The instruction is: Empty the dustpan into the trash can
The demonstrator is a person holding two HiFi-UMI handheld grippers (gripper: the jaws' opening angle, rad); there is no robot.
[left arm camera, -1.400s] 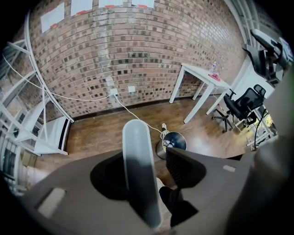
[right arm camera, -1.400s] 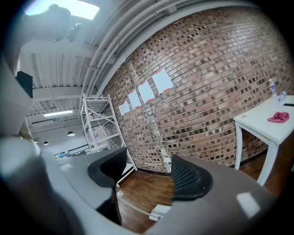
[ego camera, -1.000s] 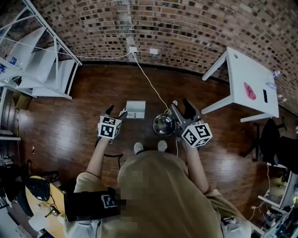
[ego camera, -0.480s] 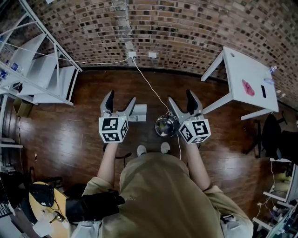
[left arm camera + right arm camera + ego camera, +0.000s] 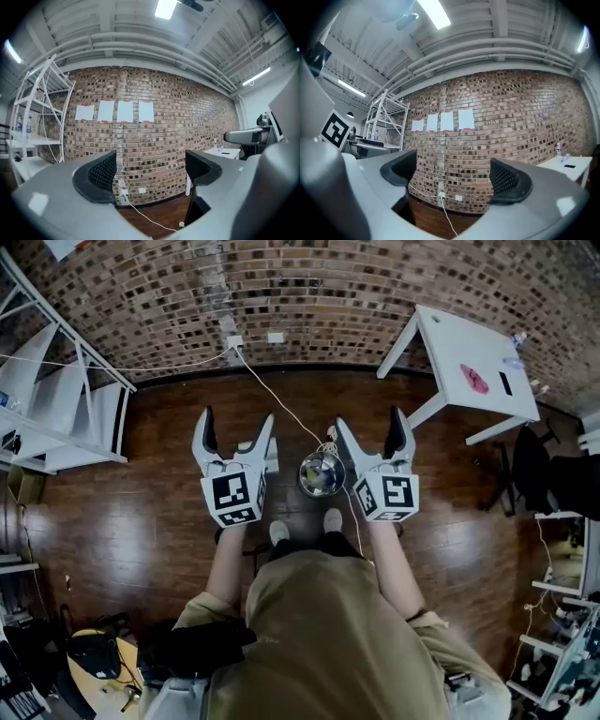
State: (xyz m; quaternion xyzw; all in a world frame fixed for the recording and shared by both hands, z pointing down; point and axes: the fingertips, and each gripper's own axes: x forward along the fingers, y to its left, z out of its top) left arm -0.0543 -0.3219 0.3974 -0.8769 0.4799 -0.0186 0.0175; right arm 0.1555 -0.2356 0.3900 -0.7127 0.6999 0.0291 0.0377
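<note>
In the head view the round shiny metal trash can [image 5: 322, 474] stands on the dark wood floor just ahead of the person's shoes. A pale grey dustpan [image 5: 273, 458] lies left of it, mostly hidden behind my left gripper. My left gripper [image 5: 234, 427] is held up level, and its jaws have just been opening, with nothing between them. To the right of the can, my right gripper [image 5: 372, 426] is also level; its jaws have just been opening wide and hold nothing. Both gripper views face the brick wall past empty jaws: left gripper [image 5: 150, 173], right gripper [image 5: 453, 177].
A white cable [image 5: 277, 404] runs from a wall socket [image 5: 234, 340] across the floor to the can. A white table [image 5: 469, 362] stands at the right, a white metal shelf rack [image 5: 56, 418] at the left, and a black chair [image 5: 534, 470] at the far right.
Both grippers have risen from near the floor and tipped up to level. The right jaws went from nearly shut to wide open, and the left jaws spread further.
</note>
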